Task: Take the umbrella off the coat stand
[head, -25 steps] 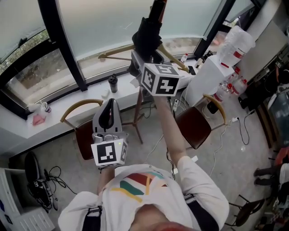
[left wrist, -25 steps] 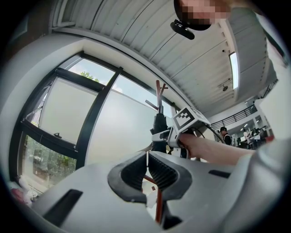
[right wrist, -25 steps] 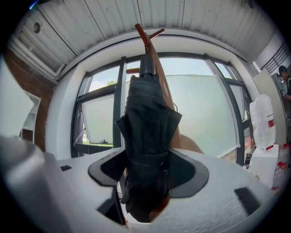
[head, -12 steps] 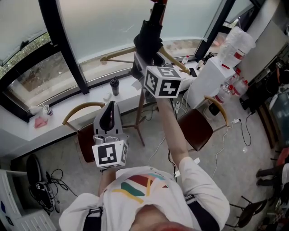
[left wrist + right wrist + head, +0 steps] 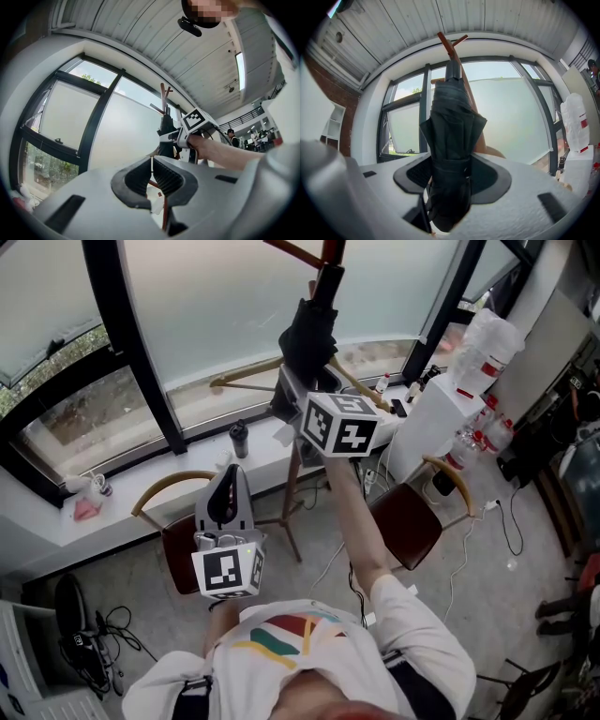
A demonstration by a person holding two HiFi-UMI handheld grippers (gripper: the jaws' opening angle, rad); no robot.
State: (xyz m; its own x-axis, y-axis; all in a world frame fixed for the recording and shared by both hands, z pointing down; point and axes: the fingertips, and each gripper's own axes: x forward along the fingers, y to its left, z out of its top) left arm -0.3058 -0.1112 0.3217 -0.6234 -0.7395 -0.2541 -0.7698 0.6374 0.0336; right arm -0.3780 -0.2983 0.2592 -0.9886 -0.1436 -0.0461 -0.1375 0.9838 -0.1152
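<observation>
Close to the person's chest, the left gripper (image 5: 225,486) is hanging idle, its ribbed pads drawn together with nothing between them. Further out, on a raised arm, the right gripper (image 5: 450,174) is reaching level; its jaws have just been closing and are now clamping the folded black umbrella (image 5: 452,126) at its strapped lower part. The umbrella is standing upright against the reddish wooden coat stand (image 5: 449,44), its top just under the pegs. Behind it, the frosted window (image 5: 511,112) is glowing.

Right claw (image 5: 450,176) aloft, just closing, full.
</observation>
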